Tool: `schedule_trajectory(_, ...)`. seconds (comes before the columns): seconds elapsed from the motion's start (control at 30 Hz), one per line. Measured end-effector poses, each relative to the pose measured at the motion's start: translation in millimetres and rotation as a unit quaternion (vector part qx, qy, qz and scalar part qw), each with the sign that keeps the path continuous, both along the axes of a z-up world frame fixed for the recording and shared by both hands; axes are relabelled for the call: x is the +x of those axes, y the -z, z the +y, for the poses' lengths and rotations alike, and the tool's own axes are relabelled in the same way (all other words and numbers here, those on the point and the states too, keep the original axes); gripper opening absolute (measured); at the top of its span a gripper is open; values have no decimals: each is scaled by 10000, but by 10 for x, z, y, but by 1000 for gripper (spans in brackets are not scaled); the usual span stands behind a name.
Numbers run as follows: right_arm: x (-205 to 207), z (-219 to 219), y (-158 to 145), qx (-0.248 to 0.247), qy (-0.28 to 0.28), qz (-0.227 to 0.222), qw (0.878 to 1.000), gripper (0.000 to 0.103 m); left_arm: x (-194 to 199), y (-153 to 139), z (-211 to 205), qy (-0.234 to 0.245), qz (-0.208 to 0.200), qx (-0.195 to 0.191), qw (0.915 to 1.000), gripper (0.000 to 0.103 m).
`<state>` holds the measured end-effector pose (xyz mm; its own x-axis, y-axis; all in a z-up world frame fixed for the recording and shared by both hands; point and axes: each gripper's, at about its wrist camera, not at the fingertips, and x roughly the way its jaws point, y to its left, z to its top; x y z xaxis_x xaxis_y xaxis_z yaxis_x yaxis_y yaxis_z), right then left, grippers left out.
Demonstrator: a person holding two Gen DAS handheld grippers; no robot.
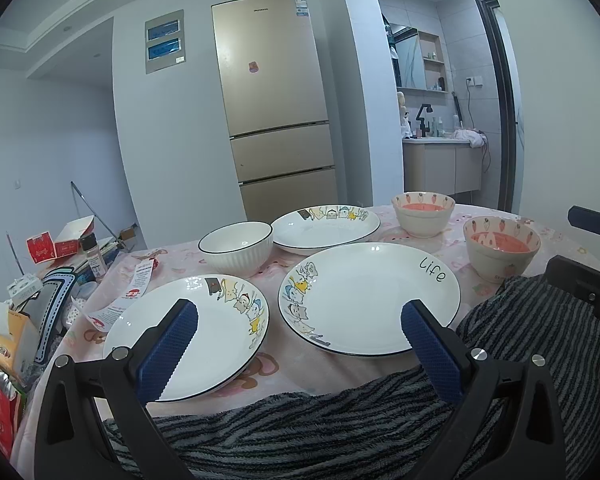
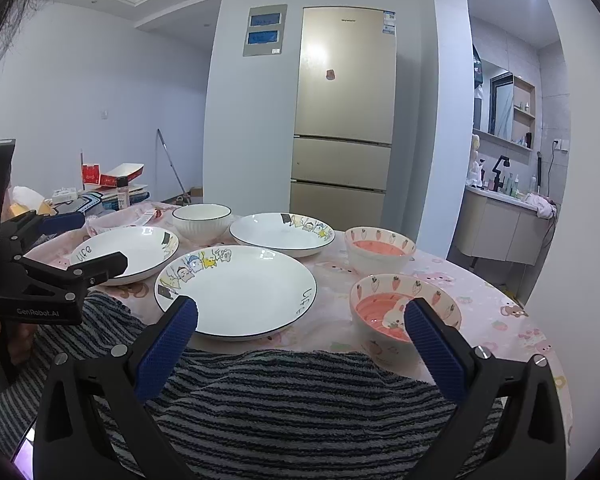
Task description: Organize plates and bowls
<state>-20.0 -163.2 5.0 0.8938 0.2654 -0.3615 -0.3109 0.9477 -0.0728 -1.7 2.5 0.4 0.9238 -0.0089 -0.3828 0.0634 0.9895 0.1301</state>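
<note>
Three white cartoon-rimmed plates lie on the pink tablecloth: a near left plate (image 1: pixel 188 336) (image 2: pixel 128 250), a middle plate marked "Life" (image 1: pixel 370 296) (image 2: pixel 240 290), and a far plate (image 1: pixel 326 228) (image 2: pixel 282 234). A white ribbed bowl (image 1: pixel 236 246) (image 2: pixel 202 220) stands at the back left. Two pink carrot-pattern bowls stand on the right: a far one (image 1: pixel 423 214) (image 2: pixel 380 250) and a near one (image 1: pixel 500 248) (image 2: pixel 396 306). My left gripper (image 1: pixel 300 316) (image 2: pixel 96 240) is open and empty above the near edges of two plates. My right gripper (image 2: pixel 302 316) is open and empty, between the middle plate and the near pink bowl.
A striped grey towel (image 1: pixel 340 432) (image 2: pixel 280 400) covers the table's near edge. Clutter of boxes, a spice jar (image 1: pixel 92 256) and packets sits at the table's left. A gold fridge (image 1: pixel 276 112) and a bathroom vanity (image 1: pixel 440 164) stand behind the table.
</note>
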Motion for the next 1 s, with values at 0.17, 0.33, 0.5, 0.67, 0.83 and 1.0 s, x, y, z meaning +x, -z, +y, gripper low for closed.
schedule_trajectory(0.17,7,17,6,-35,-68,50,10000,103,16,2,16,-4,34,-53,10000,103)
schedule_trajectory(0.33,13,33,12,-50,-87,55,9999,103,23,14,57,-81,92,-184,9998,103)
schedule_trajectory(0.5,20,47,21,-79,-85,90,9999,103,35,25,69,-101,93,-196,9997,103)
schedule_trajectory(0.67,21,35,26,-45,-83,126,9999,103,19,15,77,-77,59,-143,9999,103)
schedule_trajectory(0.83,17,27,16,-39,-77,134,9999,103,11,13,64,-77,57,-136,9999,103)
schedule_trajectory(1.0,30,25,13,-35,-78,172,9998,103,9,14,65,-78,50,-120,9999,103)
